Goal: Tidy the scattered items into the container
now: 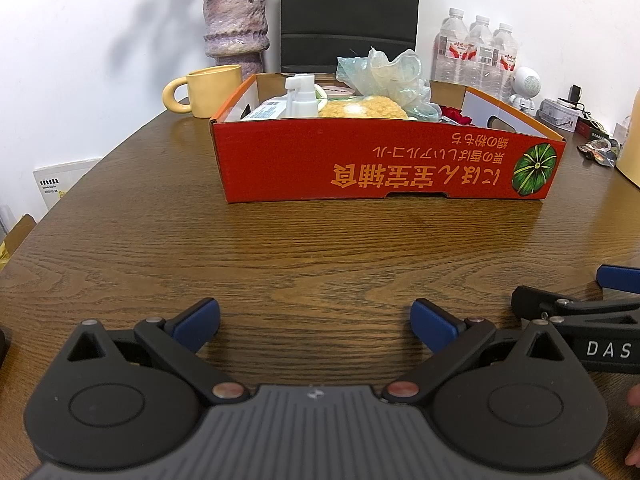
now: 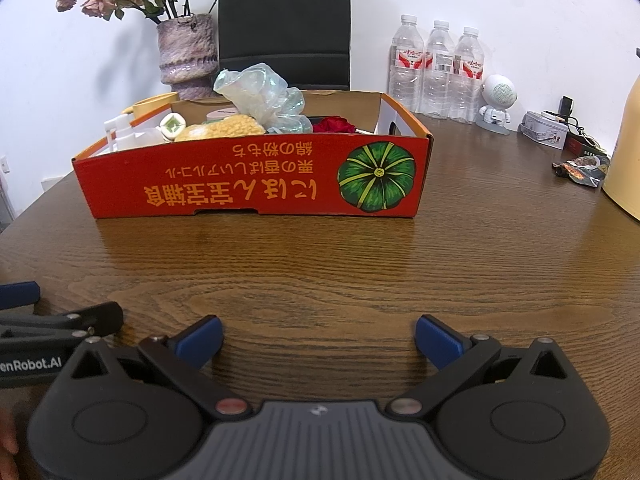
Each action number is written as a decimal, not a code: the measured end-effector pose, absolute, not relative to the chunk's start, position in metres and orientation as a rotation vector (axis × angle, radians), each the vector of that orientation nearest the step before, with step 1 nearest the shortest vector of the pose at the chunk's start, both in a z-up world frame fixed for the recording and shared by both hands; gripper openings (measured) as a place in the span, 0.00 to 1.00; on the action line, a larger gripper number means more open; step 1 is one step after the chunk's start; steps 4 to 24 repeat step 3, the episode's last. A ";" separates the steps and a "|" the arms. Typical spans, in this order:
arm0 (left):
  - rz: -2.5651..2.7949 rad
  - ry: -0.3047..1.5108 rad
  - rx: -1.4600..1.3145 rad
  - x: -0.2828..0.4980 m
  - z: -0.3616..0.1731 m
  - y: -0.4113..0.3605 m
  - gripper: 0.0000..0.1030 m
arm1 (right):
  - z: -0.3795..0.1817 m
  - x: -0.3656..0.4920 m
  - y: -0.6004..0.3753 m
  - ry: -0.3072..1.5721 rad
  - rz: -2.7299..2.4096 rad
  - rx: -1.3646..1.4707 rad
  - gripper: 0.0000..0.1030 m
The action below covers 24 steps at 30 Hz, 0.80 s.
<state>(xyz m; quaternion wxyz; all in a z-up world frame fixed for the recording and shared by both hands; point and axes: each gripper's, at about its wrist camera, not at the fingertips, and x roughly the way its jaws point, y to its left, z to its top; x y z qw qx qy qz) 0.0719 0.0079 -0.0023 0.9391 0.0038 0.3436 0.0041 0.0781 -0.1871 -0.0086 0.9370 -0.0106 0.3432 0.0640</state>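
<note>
A red cardboard box (image 1: 384,168) with a green pumpkin print stands on the wooden table ahead; it also shows in the right wrist view (image 2: 256,184). Inside lie a white spray bottle (image 1: 298,98), a yellow sponge (image 1: 364,109), a crumpled clear plastic bag (image 1: 388,74) and a red item (image 2: 334,125). My left gripper (image 1: 315,326) is open and empty, low over the table, well short of the box. My right gripper (image 2: 318,340) is open and empty, beside the left one.
A yellow mug (image 1: 208,90) and a purple vase (image 1: 235,26) stand behind the box on the left. Water bottles (image 2: 438,70), a small white robot figure (image 2: 496,104), a tin (image 2: 546,128) and a wrapper (image 2: 580,168) are at the right. A black chair (image 1: 348,16) is behind.
</note>
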 end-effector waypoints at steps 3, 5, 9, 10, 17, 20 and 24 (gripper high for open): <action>0.007 0.702 0.011 0.072 -0.002 0.007 1.00 | -0.009 0.078 -0.188 0.701 0.129 -0.020 1.00; 0.007 0.702 0.011 0.072 -0.002 0.007 1.00 | -0.009 0.078 -0.188 0.701 0.129 -0.020 1.00; 0.007 0.702 0.011 0.072 -0.002 0.007 1.00 | -0.009 0.078 -0.188 0.701 0.129 -0.020 1.00; 0.007 0.702 0.011 0.072 -0.002 0.007 1.00 | -0.009 0.078 -0.188 0.701 0.129 -0.020 1.00; 0.007 0.702 0.011 0.072 -0.002 0.007 1.00 | -0.009 0.078 -0.188 0.701 0.129 -0.020 1.00; 0.007 0.702 0.011 0.072 -0.002 0.007 1.00 | -0.009 0.078 -0.188 0.701 0.129 -0.020 1.00; 0.007 0.702 0.011 0.072 -0.002 0.007 1.00 | -0.009 0.078 -0.188 0.701 0.129 -0.020 1.00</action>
